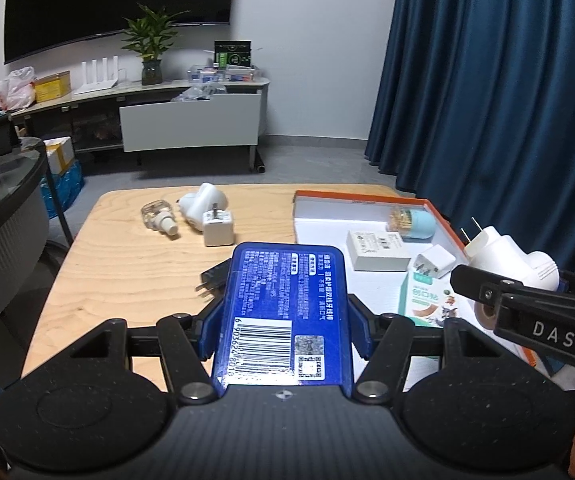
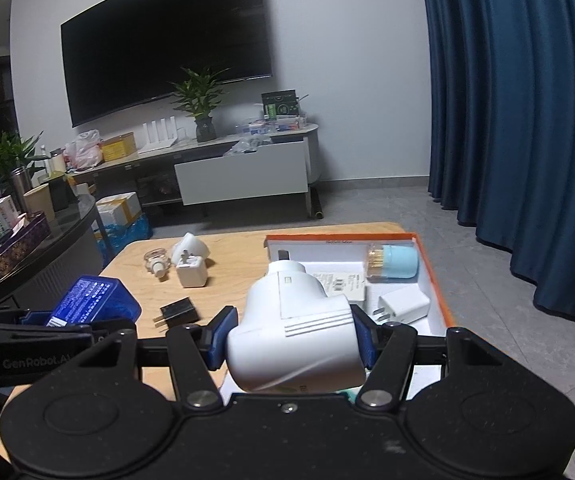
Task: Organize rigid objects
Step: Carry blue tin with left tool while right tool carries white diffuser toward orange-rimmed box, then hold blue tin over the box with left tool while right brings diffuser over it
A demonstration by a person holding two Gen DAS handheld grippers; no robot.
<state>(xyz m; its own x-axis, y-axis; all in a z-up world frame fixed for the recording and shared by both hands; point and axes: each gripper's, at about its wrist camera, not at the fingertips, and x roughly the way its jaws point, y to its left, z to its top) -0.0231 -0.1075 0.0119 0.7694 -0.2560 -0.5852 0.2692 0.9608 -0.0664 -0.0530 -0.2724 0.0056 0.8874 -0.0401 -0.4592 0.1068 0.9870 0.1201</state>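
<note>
My left gripper [image 1: 283, 330] is shut on a flat blue box [image 1: 283, 312] with a barcode, held above the wooden table [image 1: 127, 264]. The right gripper [image 2: 293, 342] is shut on a white plug-in device [image 2: 295, 332], held over the near part of the orange-rimmed white tray [image 2: 433, 276]. From the left wrist view that device [image 1: 511, 260] shows at the right with its prongs pointing up and left. The blue box [image 2: 91, 298] appears at the left in the right wrist view.
In the tray lie a toothpick jar with a light blue cap [image 1: 413, 222], a white box [image 1: 377, 250], a small white charger [image 1: 431, 260] and a green-white packet [image 1: 425, 300]. On the table: a black plug [image 1: 215, 278], a white charger [image 1: 217, 228], another white plug-in device [image 1: 201, 204], a clear bottle [image 1: 159, 216].
</note>
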